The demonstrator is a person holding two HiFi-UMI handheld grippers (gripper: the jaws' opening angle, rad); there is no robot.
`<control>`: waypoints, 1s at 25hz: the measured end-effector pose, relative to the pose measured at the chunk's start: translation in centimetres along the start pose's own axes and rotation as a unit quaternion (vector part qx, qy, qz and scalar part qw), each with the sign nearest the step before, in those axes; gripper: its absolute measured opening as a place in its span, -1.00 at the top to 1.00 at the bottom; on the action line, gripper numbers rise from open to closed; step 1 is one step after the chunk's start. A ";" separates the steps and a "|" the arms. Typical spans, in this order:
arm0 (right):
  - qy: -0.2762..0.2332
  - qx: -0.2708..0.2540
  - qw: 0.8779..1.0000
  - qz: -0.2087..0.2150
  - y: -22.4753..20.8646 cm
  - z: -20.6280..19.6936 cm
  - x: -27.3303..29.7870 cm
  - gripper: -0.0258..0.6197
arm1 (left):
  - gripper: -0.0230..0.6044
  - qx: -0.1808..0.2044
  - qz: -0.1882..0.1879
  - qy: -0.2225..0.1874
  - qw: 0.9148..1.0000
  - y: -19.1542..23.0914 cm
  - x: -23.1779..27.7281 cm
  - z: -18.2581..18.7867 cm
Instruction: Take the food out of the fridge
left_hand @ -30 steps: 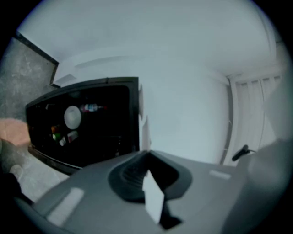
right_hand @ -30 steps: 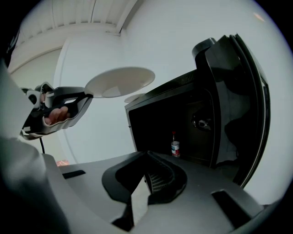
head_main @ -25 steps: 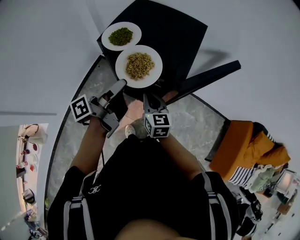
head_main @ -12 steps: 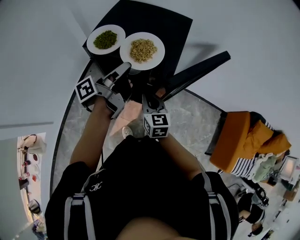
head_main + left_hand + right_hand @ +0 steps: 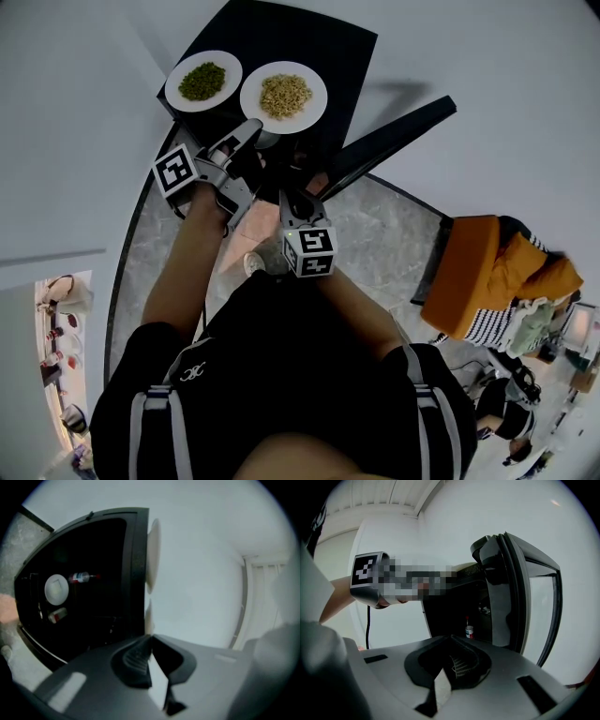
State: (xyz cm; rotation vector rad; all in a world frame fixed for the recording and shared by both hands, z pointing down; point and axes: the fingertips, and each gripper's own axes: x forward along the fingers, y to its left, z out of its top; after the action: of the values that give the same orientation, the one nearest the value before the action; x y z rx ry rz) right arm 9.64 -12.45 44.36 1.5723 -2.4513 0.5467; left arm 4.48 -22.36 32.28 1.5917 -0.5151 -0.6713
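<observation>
While poised before open fridge (image 5: 319,47) | left gripper (image 5: 252,128): jaws together, empty, at fridge top edge | right gripper (image 5: 286,197): closed on nothing, facing fridge interior | green-food plate (image 5: 203,81), yellow-food plate (image 5: 283,97): atop fridge, clear of door.

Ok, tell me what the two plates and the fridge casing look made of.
Plate of green food: plain white, smooth, evenly rimmed; probably glazed ceramic, though melamine would look alike. Plate of brown food: the same look. Fridge: smooth black casing with a faint sheen on top; painted metal or plastic, cannot tell which.
</observation>
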 end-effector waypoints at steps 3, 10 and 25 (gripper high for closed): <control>0.000 0.000 1.000 0.001 0.1 0.0 -0.1 0.92 | 0.88 -0.013 -0.004 0.000 1.000 0.0 0.1 0.1; 0.002 0.002 1.000 -0.001 0.2 -0.2 -0.1 0.92 | 0.64 -0.017 -0.042 -0.024 0.999 -1.1 -0.6 0.8; -0.018 0.007 1.000 0.024 1.9 2.1 0.0 0.92 | 0.92 0.114 0.007 -0.005 0.993 -1.4 -6.3 -1.4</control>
State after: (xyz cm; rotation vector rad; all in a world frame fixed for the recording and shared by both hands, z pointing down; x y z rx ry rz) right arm 8.05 -12.58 42.06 1.5465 -2.5223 0.5503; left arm 0.74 -16.94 31.74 1.7977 -0.6278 -0.6258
